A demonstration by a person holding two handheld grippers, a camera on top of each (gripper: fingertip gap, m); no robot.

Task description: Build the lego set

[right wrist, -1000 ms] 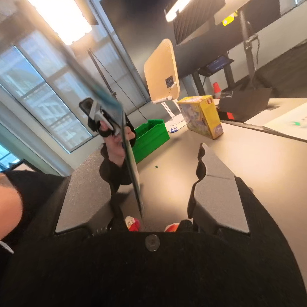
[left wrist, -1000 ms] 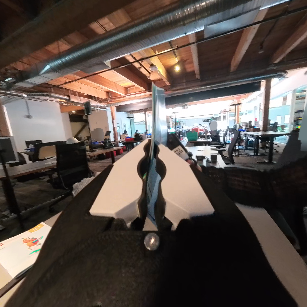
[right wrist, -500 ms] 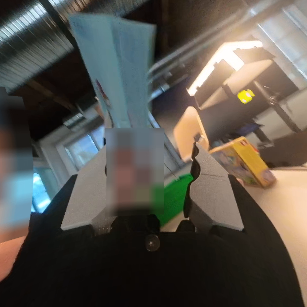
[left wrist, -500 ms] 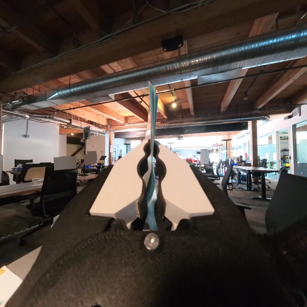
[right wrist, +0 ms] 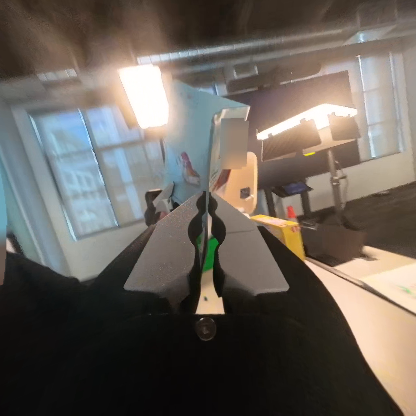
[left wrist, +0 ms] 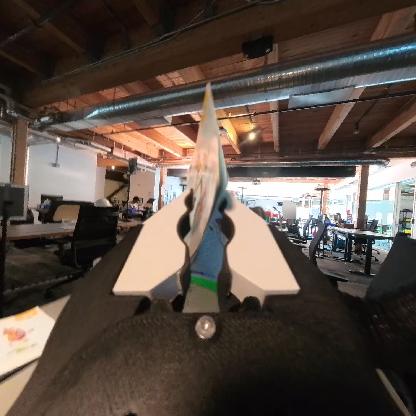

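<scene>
I hold the instruction booklet upright in the air between both grippers. My left gripper has its white fingers partly apart, and the booklet's fanned pages, one white and one blue, sit loosely between them. My right gripper is shut on the near edge of the light blue booklet. The left gripper also shows in the right wrist view, behind the booklet. No loose bricks show apart from a tiny dark speck on the table.
A yellow Lego box and a green bin stand on the pale table. A second printed sheet lies flat on it. Studio lights on stands are behind the table. Office chairs and desks fill the room beyond. The left gripper's tips are roughly 12 cm from the right gripper's.
My right gripper has closed on the booklet's edge; it was open one second ago. My left gripper's fingers have spread and the booklet's pages have fanned apart. Both views have swung.
</scene>
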